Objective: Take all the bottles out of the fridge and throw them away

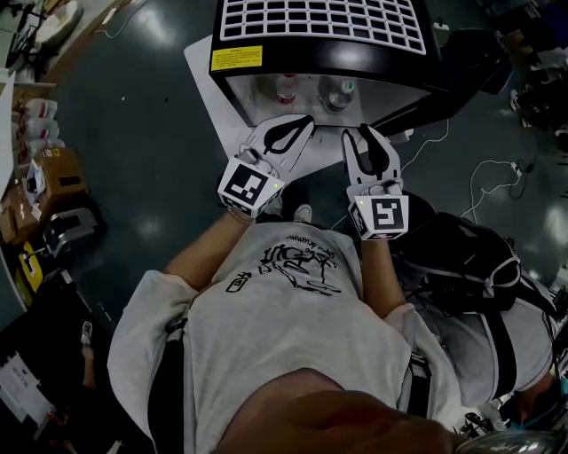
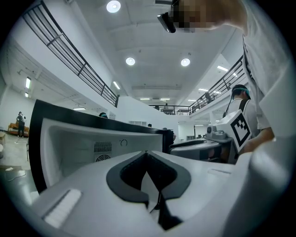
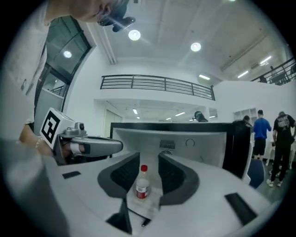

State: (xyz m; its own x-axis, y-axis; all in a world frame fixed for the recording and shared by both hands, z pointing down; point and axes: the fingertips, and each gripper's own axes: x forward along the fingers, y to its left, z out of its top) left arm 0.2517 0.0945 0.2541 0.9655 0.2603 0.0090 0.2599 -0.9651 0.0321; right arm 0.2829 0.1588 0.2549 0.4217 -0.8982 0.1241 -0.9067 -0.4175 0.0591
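Observation:
A small black fridge (image 1: 238, 89) stands open in front of me, white inside, with two clear bottles (image 1: 286, 88) (image 1: 338, 92) upright on its floor. My left gripper (image 1: 304, 121) is at the fridge mouth, shut and empty; in its own view the left gripper (image 2: 147, 153) faces the white interior (image 2: 69, 143). My right gripper (image 1: 356, 131) sits beside it, jaws open. In the right gripper view a red-capped, red-labelled bottle (image 3: 142, 184) shows in the gap of the right gripper (image 3: 148, 158), farther in and untouched.
A white grid rack (image 1: 319, 22) lies on the fridge top. A black bag (image 1: 461, 257) and cables (image 1: 497, 177) are on the floor at the right, boxes (image 1: 62, 173) at the left. People (image 3: 261, 132) stand far off to the right.

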